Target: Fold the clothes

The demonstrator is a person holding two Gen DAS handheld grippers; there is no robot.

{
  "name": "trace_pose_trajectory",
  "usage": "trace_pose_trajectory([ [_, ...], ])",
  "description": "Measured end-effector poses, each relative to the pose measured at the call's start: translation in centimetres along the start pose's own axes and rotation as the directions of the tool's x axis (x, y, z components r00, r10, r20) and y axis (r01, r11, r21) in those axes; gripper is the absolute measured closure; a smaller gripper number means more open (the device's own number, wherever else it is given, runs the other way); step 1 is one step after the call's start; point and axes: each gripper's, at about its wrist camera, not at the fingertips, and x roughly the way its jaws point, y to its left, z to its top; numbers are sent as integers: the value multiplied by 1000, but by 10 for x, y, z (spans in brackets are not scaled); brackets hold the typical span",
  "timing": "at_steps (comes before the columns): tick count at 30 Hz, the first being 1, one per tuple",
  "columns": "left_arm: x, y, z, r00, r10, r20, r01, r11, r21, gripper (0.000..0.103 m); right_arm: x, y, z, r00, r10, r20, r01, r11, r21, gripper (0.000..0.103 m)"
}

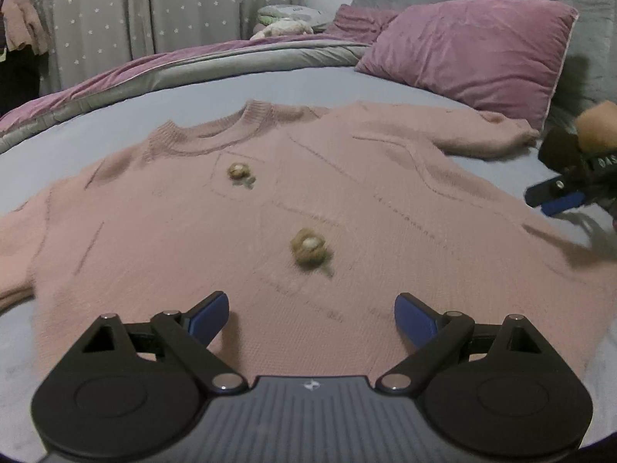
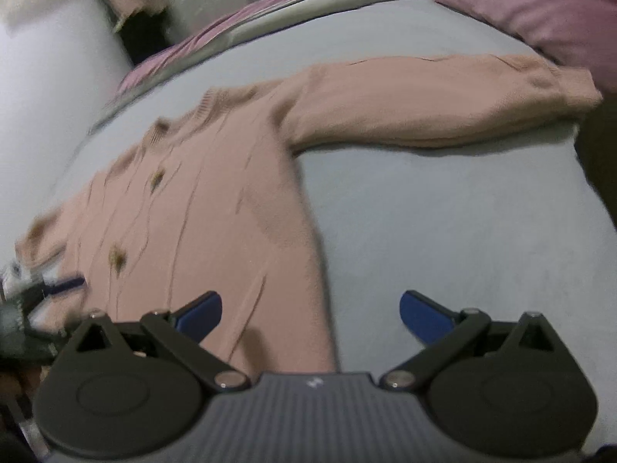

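A pink knit sweater (image 1: 293, 208) lies spread flat, front up, on the pale blue bed sheet (image 1: 96, 131), neckline twd 12 o'clock in the left wrist view, w/ 2 brownish fuzzy buttons (image 1: 308, 250) down its middle, 1 nearer the collar at approx 11 o'clock from the other. 1 sleeve (image 2: 443, 104) stretches straight out twd the purple pillow (image 1: 474, 50), cuff ending just beside it; the other sleeve runs off at 9 o'clock. The left gripper (image 1: 311, 318) hovers over the hem area, blue-tipped fingers (image 1: 210, 314) spread wide apart, released, nothing btwn them; whether it touches the fabric I can't tell. The right gripper (image 2: 311, 314) sits at the sweater's side edge, also released w/ fingers splayed, 1 finger over the pink knit and the other over bare sheet. In the left view it shows at 3 o'clock, held in a person's hand (image 1: 595, 125), blurred, off the sweater's edge over the sheet. Beyond the sweater at 12 o'clock a purple and grey duvet (image 1: 193, 65) is bunched along the bed, w/ star-print curtains (image 1: 135, 4) behind. The right view is motion-blurred, esp. at 9 o'clock.
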Motion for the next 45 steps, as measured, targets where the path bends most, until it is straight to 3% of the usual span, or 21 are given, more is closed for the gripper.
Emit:
trace_pose_trajectory([
  [4,18,-13,8,1000,-5,23,5,1000,-24,9,10,-28,18,996,61,65,-70,986,154,4],
  [11,36,-28,21,999,7,53,-5,999,-32,9,35,-57,48,986,86,145,-128,944,305,7],
  [15,47,-33,33,996,5,88,-4,1000,-15,9,51,-63,65,980,70,185,-133,927,352,7],
  [18,57,-40,47,992,-5,122,7,1000,-17,10,64,-67,79,978,24,209,-104,918,383,16],
  [21,71,-53,65,990,-31,135,28,999,20,17,75,-67,88,975,-34,220,-58,914,400,43],
  [23,79,-63,76,992,-33,121,26,998,63,23,81,-63,94,974,-84,209,1,930,368,76],
  [26,91,-73,90,993,-68,98,59,994,91,28,82,-56,103,968,-131,216,66,956,287,87],
  [31,113,-80,95,992,-110,68,105,992,70,34,75,-45,116,931,-234,279,178,961,210,89],
  [37,129,-80,89,990,-139,30,138,990,35,34,86,-52,111,935,-255,246,206,957,206,85],
  [39,126,-77,88,989,-145,32,144,989,24,34,84,-56,108,937,-243,250,189,957,222,81],
  [43,115,-74,84,986,-159,41,159,987,-8,34,72,-63,102,951,-202,235,145,960,240,50],
  [45,108,-74,79,984,-175,48,176,984,-18,34,61,-62,95,959,-182,219,132,966,223,45],
])
